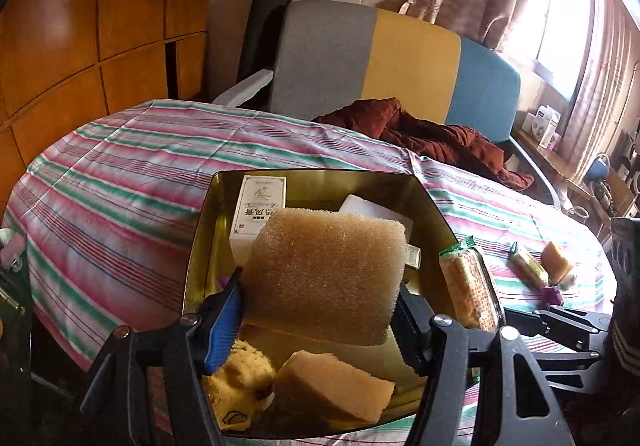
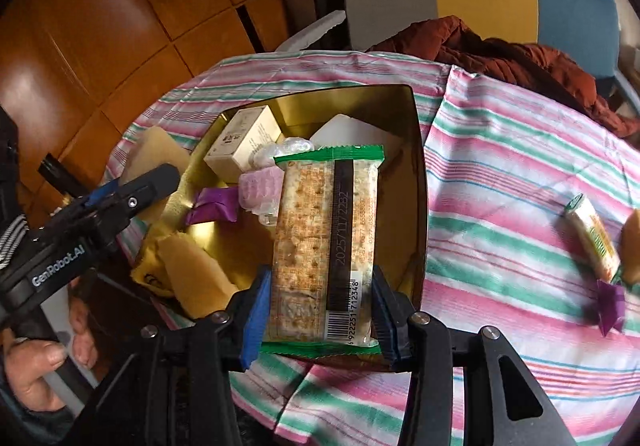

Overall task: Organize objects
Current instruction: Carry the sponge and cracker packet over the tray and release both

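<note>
My left gripper (image 1: 320, 310) is shut on a large tan sponge (image 1: 326, 274) and holds it over the gold tin (image 1: 200, 226). The tin holds a white box (image 1: 260, 206), a smaller sponge (image 1: 336, 386) and a yellow cloth (image 1: 240, 378). My right gripper (image 2: 316, 310) is shut on a green-edged cracker packet (image 2: 324, 246) and holds it over the tin's (image 2: 416, 150) near right rim. The packet also shows in the left wrist view (image 1: 468, 286). The left gripper shows at the left of the right wrist view (image 2: 132, 186).
The tin sits on a table with a striped cloth (image 1: 120, 186). A second cracker packet (image 2: 592, 238), a sponge piece (image 1: 558, 262) and a purple wrapper (image 2: 610, 302) lie on the cloth to the right. A brown garment (image 1: 432, 134) and a chair stand behind.
</note>
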The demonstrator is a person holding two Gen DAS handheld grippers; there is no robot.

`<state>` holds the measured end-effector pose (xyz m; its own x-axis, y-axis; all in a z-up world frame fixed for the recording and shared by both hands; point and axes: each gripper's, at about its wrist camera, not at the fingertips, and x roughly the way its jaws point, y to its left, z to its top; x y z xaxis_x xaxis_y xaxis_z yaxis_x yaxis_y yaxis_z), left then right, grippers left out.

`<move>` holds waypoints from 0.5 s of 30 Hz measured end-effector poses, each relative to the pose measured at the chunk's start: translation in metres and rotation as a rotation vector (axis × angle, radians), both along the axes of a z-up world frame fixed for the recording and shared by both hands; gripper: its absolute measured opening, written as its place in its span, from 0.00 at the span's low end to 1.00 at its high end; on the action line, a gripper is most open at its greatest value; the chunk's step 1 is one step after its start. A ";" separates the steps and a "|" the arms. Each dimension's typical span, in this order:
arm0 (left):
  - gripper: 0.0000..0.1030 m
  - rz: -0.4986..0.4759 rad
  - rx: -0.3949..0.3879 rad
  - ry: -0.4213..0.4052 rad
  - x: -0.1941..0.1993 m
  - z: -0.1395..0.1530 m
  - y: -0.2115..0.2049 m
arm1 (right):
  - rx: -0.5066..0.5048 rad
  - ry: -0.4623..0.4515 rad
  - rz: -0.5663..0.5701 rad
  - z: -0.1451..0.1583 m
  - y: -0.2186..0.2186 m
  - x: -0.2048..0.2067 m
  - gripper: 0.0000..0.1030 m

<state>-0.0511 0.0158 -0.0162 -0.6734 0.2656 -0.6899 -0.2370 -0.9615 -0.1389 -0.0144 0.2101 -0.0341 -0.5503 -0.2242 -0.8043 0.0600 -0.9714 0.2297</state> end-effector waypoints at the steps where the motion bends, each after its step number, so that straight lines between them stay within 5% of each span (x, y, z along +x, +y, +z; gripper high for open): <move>1: 0.65 0.005 -0.004 -0.002 0.001 0.000 0.001 | 0.004 -0.001 -0.002 -0.002 -0.001 -0.001 0.45; 15: 0.68 0.046 -0.030 -0.027 -0.001 -0.009 -0.005 | 0.088 0.029 -0.037 -0.010 -0.011 -0.005 0.48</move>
<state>-0.0523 0.0108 -0.0250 -0.6657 0.2138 -0.7149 -0.1894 -0.9751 -0.1153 -0.0189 0.1988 -0.0436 -0.5805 -0.1324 -0.8034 0.0294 -0.9895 0.1418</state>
